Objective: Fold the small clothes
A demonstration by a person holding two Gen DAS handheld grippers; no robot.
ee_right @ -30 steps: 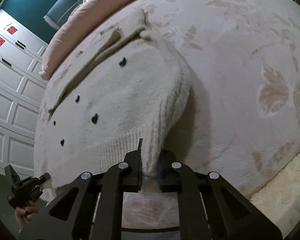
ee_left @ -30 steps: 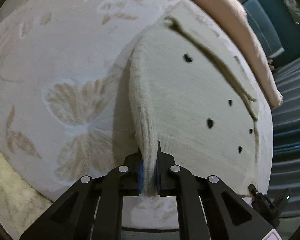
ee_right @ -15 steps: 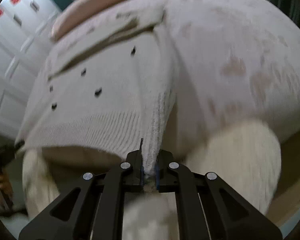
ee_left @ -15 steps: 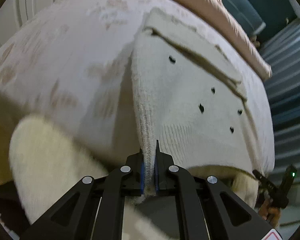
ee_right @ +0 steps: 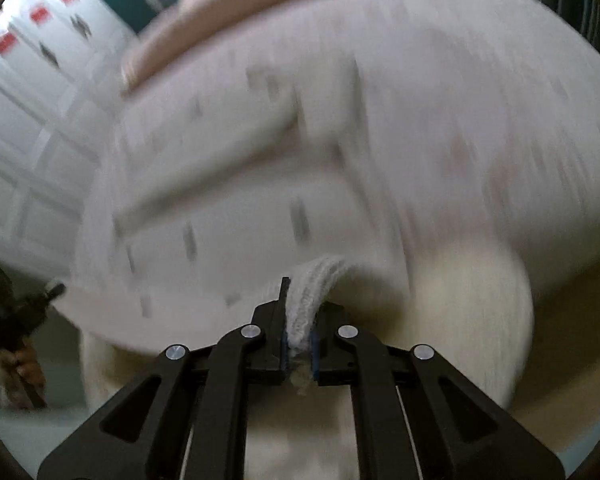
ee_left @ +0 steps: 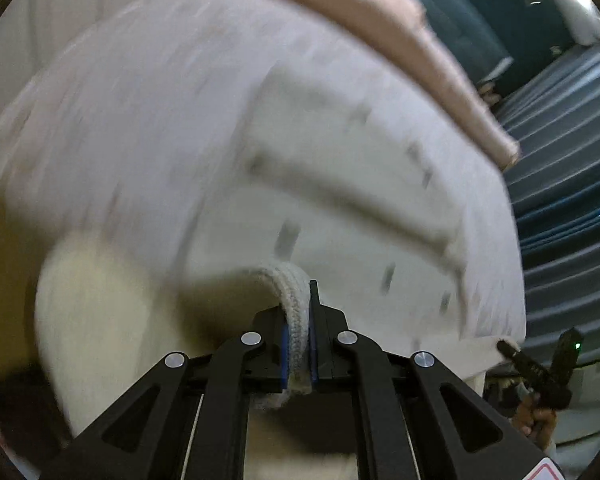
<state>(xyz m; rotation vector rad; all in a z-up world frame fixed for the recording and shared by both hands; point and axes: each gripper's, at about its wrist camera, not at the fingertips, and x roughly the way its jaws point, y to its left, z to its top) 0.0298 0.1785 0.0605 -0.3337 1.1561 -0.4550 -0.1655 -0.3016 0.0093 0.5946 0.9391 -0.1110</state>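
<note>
Pale patterned bedding [ee_left: 148, 128] carried the soft, limp knit cardigan [ee_left: 340, 208], its ribbed hem corners at 6 o'clock pinched shut in the left hand-held gripper [ee_left: 299, 344] and right hand-held gripper [ee_right: 300, 344], likely light, droopy, best held by those corners.

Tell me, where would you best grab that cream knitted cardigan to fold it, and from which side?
By the ribbed hem corners, from the near edge. The left gripper and right gripper each pinch one there on the cardigan; the ribbing looks thick and firm.
</note>
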